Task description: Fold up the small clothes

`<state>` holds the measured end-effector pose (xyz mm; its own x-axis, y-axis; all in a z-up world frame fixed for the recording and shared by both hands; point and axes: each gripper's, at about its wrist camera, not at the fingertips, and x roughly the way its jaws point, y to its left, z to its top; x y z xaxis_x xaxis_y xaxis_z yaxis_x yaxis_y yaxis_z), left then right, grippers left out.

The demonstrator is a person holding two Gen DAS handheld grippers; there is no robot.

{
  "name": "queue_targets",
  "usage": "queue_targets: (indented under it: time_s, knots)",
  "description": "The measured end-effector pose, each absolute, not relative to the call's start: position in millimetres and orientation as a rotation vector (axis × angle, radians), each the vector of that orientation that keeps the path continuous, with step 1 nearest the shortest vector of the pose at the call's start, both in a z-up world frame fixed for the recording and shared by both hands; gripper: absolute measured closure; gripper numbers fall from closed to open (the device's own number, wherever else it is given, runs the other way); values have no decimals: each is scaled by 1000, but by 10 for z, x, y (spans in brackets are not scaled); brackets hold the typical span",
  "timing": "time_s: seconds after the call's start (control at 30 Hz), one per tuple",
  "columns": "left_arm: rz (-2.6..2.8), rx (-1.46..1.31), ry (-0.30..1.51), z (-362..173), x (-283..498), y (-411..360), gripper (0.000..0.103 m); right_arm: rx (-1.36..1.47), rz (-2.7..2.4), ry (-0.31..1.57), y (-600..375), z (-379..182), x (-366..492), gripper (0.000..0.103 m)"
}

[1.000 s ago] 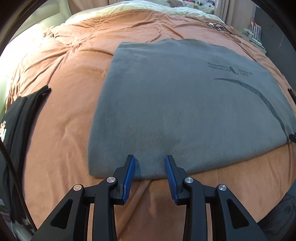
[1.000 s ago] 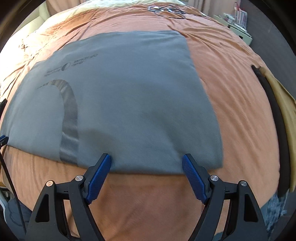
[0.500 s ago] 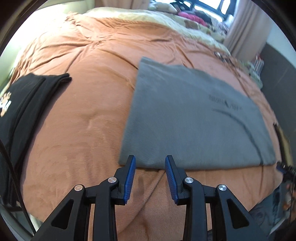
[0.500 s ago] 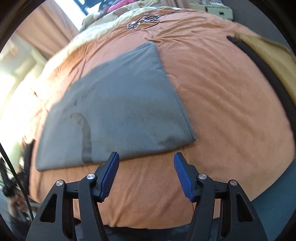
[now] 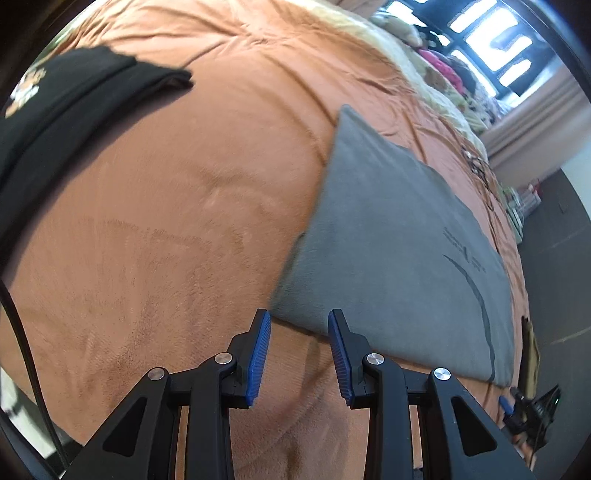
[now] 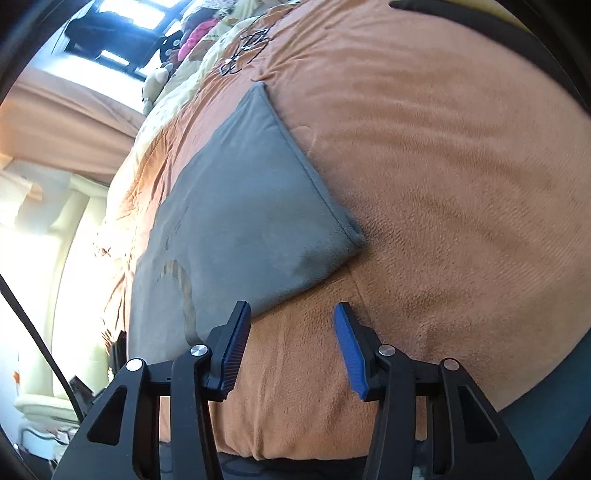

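A grey folded garment [image 5: 399, 240] with dark print lies flat on the orange blanket [image 5: 166, 240]. My left gripper [image 5: 299, 321] hovers at its near left corner. Its blue pads stand a narrow gap apart, and the corner's edge lies just beyond the tips, unpressed. In the right wrist view the same garment [image 6: 236, 206] lies to the left. My right gripper [image 6: 291, 314] is low over the blanket [image 6: 443, 203], short of the garment's near right corner. Its jaws are closing with only blanket showing between them.
A black folded garment [image 5: 74, 103] lies at the bed's left side. A black and yellow item [image 6: 517, 33] rests at the far right edge. Pillows and soft toys [image 6: 192, 40] sit at the head, under a window. The dark floor [image 5: 554, 277] lies past the bed.
Both views have rolled and slid outward. The left gripper went from the garment's near edge to its left corner, the right toward its right corner. The right jaws have narrowed.
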<state>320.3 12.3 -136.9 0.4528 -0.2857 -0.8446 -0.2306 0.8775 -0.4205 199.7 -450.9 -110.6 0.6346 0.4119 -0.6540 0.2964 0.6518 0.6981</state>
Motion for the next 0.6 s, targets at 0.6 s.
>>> queue_targets:
  time_s: [0.6]
  knots:
    - [45,-579,1208,-1626,3431,166,69,938,-3,884,-4459,-1183,2122,83]
